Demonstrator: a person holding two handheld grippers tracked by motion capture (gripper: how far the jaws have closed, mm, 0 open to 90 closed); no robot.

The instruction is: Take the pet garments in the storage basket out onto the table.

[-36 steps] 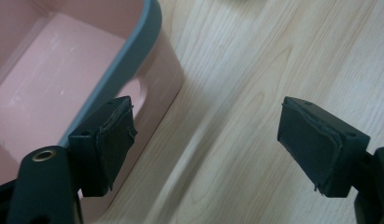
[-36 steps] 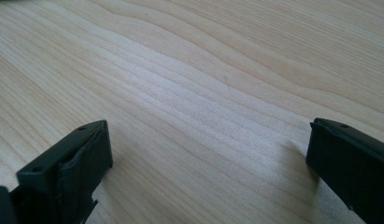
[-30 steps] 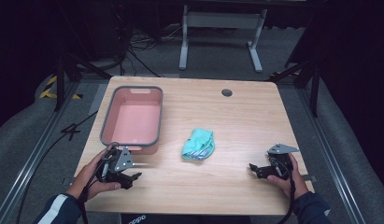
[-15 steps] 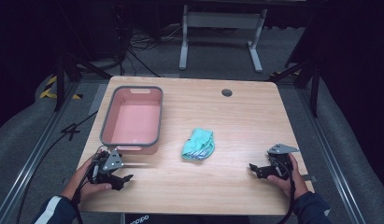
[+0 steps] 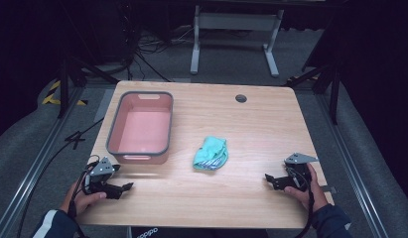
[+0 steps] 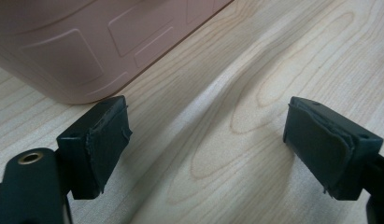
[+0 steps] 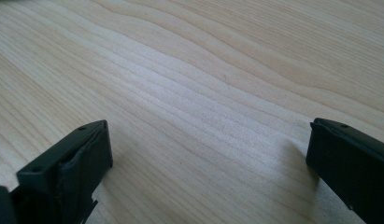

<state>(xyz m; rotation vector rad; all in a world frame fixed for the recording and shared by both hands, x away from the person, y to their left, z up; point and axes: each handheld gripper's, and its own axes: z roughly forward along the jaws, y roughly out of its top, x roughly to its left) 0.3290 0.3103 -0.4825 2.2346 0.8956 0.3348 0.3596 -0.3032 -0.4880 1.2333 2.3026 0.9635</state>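
Observation:
A teal folded cloth (image 5: 210, 153) lies at the middle of the wooden table (image 5: 261, 129). Left of it stands a pink bin with a grey rim (image 5: 111, 135), empty inside. My left gripper (image 5: 126, 187) rests low at the front left, just in front of the bin. Its jaws have just been opening and stand open with nothing between them. In the left gripper view the gripper (image 6: 208, 144) hovers over bare wood, with the bin's pink wall (image 6: 87, 42) close ahead. My right gripper (image 5: 267, 179) sits at the front right, open; in its own view the gripper (image 7: 208, 158) frames bare wood.
A round cable hole (image 5: 240, 98) sits near the table's back edge. Beyond the table are a metal stand (image 5: 231, 34) and cables on the floor. Bare wood lies between the two grippers along the front edge.
My left gripper has shifted left and sunk closer to the table near the front edge. The right gripper, the cloth and the bin have kept their places.

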